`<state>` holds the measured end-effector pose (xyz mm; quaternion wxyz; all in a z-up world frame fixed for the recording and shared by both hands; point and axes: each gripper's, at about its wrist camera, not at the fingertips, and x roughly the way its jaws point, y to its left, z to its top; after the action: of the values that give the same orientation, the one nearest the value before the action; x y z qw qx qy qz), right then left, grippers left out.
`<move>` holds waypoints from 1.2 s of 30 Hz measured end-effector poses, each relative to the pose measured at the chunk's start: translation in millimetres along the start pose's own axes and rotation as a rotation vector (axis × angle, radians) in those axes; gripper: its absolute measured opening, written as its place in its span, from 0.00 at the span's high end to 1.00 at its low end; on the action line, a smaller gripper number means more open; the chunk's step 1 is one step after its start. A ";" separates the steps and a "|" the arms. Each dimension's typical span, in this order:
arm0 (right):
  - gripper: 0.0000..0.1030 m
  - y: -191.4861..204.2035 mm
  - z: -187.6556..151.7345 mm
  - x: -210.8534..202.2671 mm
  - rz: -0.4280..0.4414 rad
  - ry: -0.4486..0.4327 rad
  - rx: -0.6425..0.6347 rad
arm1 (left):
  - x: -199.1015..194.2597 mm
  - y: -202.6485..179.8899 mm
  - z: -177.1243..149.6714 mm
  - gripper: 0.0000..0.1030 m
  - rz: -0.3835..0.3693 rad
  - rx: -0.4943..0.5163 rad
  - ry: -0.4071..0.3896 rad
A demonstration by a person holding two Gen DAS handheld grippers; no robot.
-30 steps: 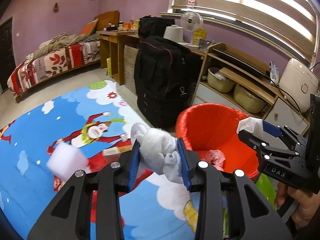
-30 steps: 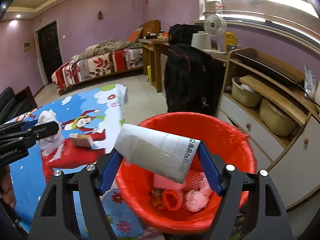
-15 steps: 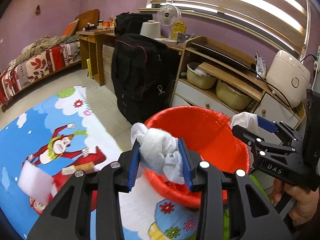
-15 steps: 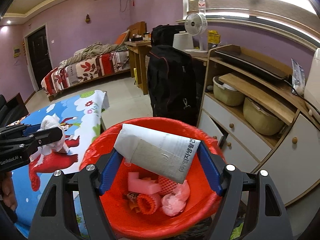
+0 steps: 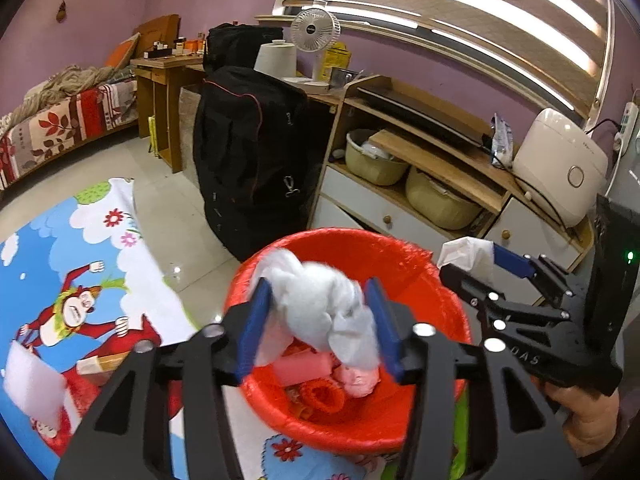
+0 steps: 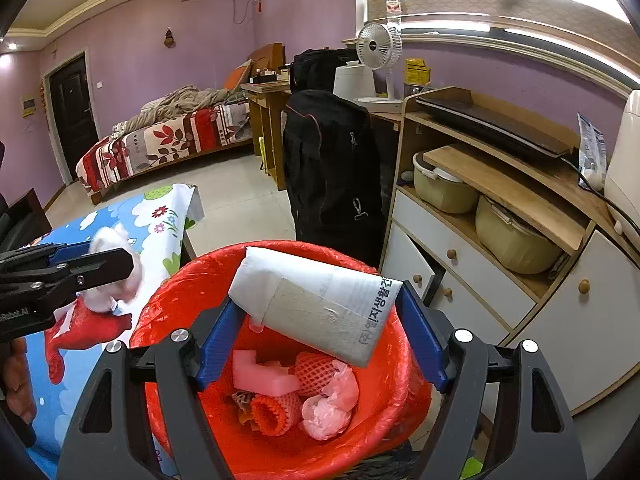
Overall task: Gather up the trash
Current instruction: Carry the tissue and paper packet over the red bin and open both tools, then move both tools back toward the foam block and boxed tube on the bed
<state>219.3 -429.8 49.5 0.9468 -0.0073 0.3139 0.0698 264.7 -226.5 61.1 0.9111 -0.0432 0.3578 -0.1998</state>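
We see the left gripper (image 5: 318,326) clamped on a white wad (image 5: 320,308), right gripper (image 6: 316,334) clamped on a folded paper packet (image 6: 320,304), both over the red bin (image 6: 384,412). Only the right wrist view shows the bin contents clearly: pink foam block (image 6: 262,376), orange net (image 6: 274,410). In the left view they're half hidden behind the wad. Beyond: black bag (image 5: 248,152), shelf unit (image 6: 500,216).

I see the table's cartoon-printed cloth (image 5: 80,280) carrying a white foam block (image 5: 32,380) and a small brown piece (image 5: 100,364) near its edge, while the red-lined bin (image 6: 192,280) sits beside it and a black bag (image 5: 248,160) stands on the tiled floor (image 6: 240,192).
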 end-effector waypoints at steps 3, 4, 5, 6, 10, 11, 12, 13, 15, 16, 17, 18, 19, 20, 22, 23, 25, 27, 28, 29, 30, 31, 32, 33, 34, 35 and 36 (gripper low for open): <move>0.22 -4.1 0.6 0.3 -0.003 -0.004 0.006 | 2.0 -3.1 2.1 0.37 -0.018 0.006 -0.004; 0.21 -6.0 0.3 0.2 -0.004 -0.005 0.008 | 2.3 -4.1 2.2 0.33 -0.019 0.006 -0.005; 0.20 -7.4 -0.1 0.5 -0.006 -0.003 0.012 | 1.9 -3.9 2.1 0.33 -0.017 0.003 -0.009; 0.20 -8.4 -0.7 0.5 -0.007 -0.003 0.014 | 1.6 -4.3 2.2 0.33 -0.014 -0.001 -0.011; 0.19 -7.4 -2.4 1.9 -0.003 0.000 0.014 | -3.0 3.0 -0.4 0.33 0.002 -0.022 -0.020; 0.19 -6.0 -2.5 2.4 0.002 0.001 0.013 | -4.2 4.9 -1.7 0.33 0.008 -0.027 -0.021; 0.18 -4.7 -2.6 2.2 0.007 0.000 0.012 | -5.9 7.3 -2.9 0.33 0.015 -0.029 -0.023; 0.18 -2.6 -2.7 2.4 0.011 0.000 0.010 | -7.5 9.1 -3.7 0.33 0.021 -0.030 -0.025; 0.18 3.3 -2.5 2.6 0.022 0.000 0.004 | -12.7 14.7 -5.6 0.33 0.036 -0.035 -0.034; 0.18 4.7 -2.4 2.3 0.025 0.000 0.001 | -15.0 17.3 -6.2 0.33 0.042 -0.038 -0.038; 0.18 7.9 -2.2 2.6 0.031 0.000 -0.002 | -17.9 20.6 -6.8 0.33 0.050 -0.041 -0.044; 0.18 10.2 -2.0 2.9 0.035 0.000 -0.004 | -21.2 24.0 -7.4 0.33 0.060 -0.044 -0.051; 0.18 13.6 -1.9 3.4 0.039 -0.001 -0.007 | -24.6 27.4 -7.8 0.33 0.070 -0.046 -0.058; 0.18 15.9 -1.7 3.4 0.042 -0.002 -0.008 | -26.6 29.2 -8.0 0.33 0.076 -0.045 -0.061; 0.18 22.1 -1.0 3.6 0.051 -0.005 -0.011 | -33.1 35.6 -9.0 0.32 0.098 -0.046 -0.073; 0.18 24.9 -0.7 3.8 0.056 -0.005 -0.012 | -36.7 39.4 -9.6 0.31 0.110 -0.049 -0.081; 0.18 32.4 0.2 4.5 0.067 -0.007 -0.020 | -44.2 48.2 -11.0 0.30 0.137 -0.053 -0.095; 0.18 39.0 1.3 5.0 0.080 -0.008 -0.029 | -50.5 56.8 -13.3 0.30 0.159 -0.061 -0.105; 0.18 42.9 2.3 5.4 0.087 -0.008 -0.034 | -53.5 61.6 -14.1 0.30 0.166 -0.068 -0.108; 0.18 47.8 3.2 5.5 0.094 -0.009 -0.039 | -57.6 69.0 -15.5 0.30 0.175 -0.081 -0.112; 0.18 50.6 3.6 5.6 0.099 -0.010 -0.043 | -60.2 73.1 -16.3 0.30 0.183 -0.090 -0.116; 0.18 54.4 4.5 5.9 0.105 -0.011 -0.048 | -63.7 79.2 -17.2 0.29 0.191 -0.100 -0.120; 0.18 57.6 5.3 5.8 0.110 -0.011 -0.052 | -66.2 83.4 -18.1 0.29 0.197 -0.107 -0.124; 0.18 62.4 6.3 5.9 0.117 -0.012 -0.059 | -70.1 90.0 -19.2 0.29 0.206 -0.119 -0.128; 0.18 64.8 6.4 5.7 0.121 -0.013 -0.062 | -72.7 94.0 -20.3 0.29 0.213 -0.127 -0.131; 0.18 68.7 7.3 5.6 0.127 -0.014 -0.067 | -75.3 98.9 -20.9 0.29 0.221 -0.135 -0.135; 0.18 71.1 8.3 5.5 0.131 -0.015 -0.070 | -78.8 104.4 -21.9 0.29 0.230 -0.143 -0.139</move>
<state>218.8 -358.3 55.0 0.9418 -0.0193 0.3040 0.1425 232.5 -98.3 71.7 0.9452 -0.0806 0.3097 -0.0645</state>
